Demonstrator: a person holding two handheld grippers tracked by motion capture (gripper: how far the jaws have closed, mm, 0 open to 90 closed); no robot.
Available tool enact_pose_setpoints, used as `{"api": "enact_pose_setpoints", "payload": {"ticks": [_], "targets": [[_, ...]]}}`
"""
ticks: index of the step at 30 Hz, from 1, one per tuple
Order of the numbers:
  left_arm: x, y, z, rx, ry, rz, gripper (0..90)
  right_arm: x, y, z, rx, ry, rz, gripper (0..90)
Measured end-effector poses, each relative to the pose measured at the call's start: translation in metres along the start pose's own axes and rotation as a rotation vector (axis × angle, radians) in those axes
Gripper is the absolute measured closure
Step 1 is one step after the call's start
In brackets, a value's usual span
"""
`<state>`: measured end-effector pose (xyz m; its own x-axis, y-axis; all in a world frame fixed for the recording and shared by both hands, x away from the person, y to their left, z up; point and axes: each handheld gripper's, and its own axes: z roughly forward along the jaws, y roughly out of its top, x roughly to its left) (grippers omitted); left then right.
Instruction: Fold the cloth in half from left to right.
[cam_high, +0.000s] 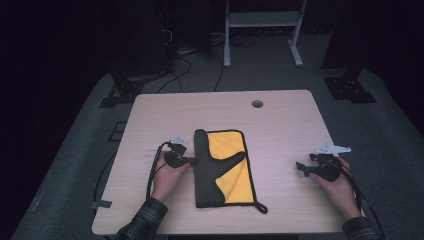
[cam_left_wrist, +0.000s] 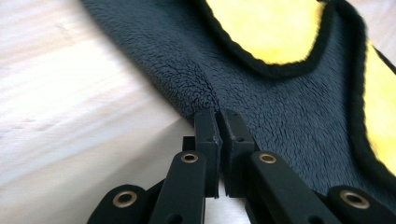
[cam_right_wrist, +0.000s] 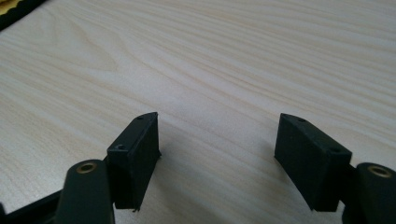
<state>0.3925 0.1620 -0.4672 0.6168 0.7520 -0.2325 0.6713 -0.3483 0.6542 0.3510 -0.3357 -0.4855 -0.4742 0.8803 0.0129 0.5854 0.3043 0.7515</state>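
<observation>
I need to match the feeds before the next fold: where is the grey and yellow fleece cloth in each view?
High view: grey and yellow fleece cloth at table centre, its left edge pinched by the left gripper.
Left gripper view: cloth across the top and right.
Right gripper view: its black hem, top-left corner.
Shared landmark: pale wooden table.

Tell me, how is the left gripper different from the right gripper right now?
The left gripper has its jaws squeezed shut on the edge of the cloth, while the right gripper has its jaws wide apart with nothing between them. The left gripper sits at the cloth's left side; the right gripper rests over bare table, well away from the cloth. Both are black, each held in one hand.
</observation>
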Motion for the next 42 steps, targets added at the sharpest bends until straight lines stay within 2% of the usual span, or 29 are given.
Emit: {"api": "enact_pose_setpoints", "payload": {"ticks": [4,6,9,10,11,13,16,17,23,26,31,38,41,42], "targets": [[-0.001,0.000,0.000,-0.004,0.007,0.013,85.6,0.000,0.000,0.000,0.000,0.000,0.000,29.7],[-0.003,0.000,-0.001,-0.009,0.022,0.025,82.1,0.000,0.000,0.000,0.000,0.000,0.000,29.6],[-0.003,-0.001,-0.005,-0.021,0.028,0.041,68.7,0.000,0.000,0.000,0.000,0.000,-0.001,29.6],[-0.004,-0.001,-0.008,-0.022,0.042,0.050,58.7,0.000,0.000,0.000,0.000,0.002,-0.002,29.7],[-0.004,-0.002,-0.010,-0.028,0.050,0.058,58.7,0.000,0.000,0.000,0.000,0.002,-0.002,29.7],[-0.004,-0.004,-0.014,-0.039,0.065,0.072,50.4,0.000,0.000,0.000,0.000,0.002,-0.002,29.7],[-0.002,-0.009,-0.022,-0.052,0.115,0.113,37.8,0.000,0.000,0.000,0.000,0.001,-0.002,29.7],[-0.002,-0.011,-0.024,-0.057,0.122,0.109,35.3,0.000,0.000,0.000,0.000,0.001,-0.001,29.7],[0.003,-0.026,-0.041,-0.059,0.131,0.116,27.5,0.000,0.000,0.000,0.000,0.002,-0.003,28.5],[0.006,-0.036,-0.048,-0.050,0.145,0.135,25.3,0.000,0.000,0.000,0.002,0.002,-0.001,26.8],[0.010,-0.053,-0.059,-0.043,0.148,0.131,23.4,0.000,0.000,0.000,0.003,0.002,-0.002,25.9],[0.013,-0.067,-0.063,-0.041,0.136,0.162,19.9,0.000,0.000,0.000,0.009,0.002,-0.002,21.7],[0.015,-0.071,-0.062,-0.028,0.134,0.181,17.4,0.000,0.000,0.000,0.008,0.000,0.002,23.0],[0.016,-0.074,-0.060,-0.029,0.139,0.194,16.6,0.000,0.000,0.000,0.007,0.000,0.000,25.9]]}}
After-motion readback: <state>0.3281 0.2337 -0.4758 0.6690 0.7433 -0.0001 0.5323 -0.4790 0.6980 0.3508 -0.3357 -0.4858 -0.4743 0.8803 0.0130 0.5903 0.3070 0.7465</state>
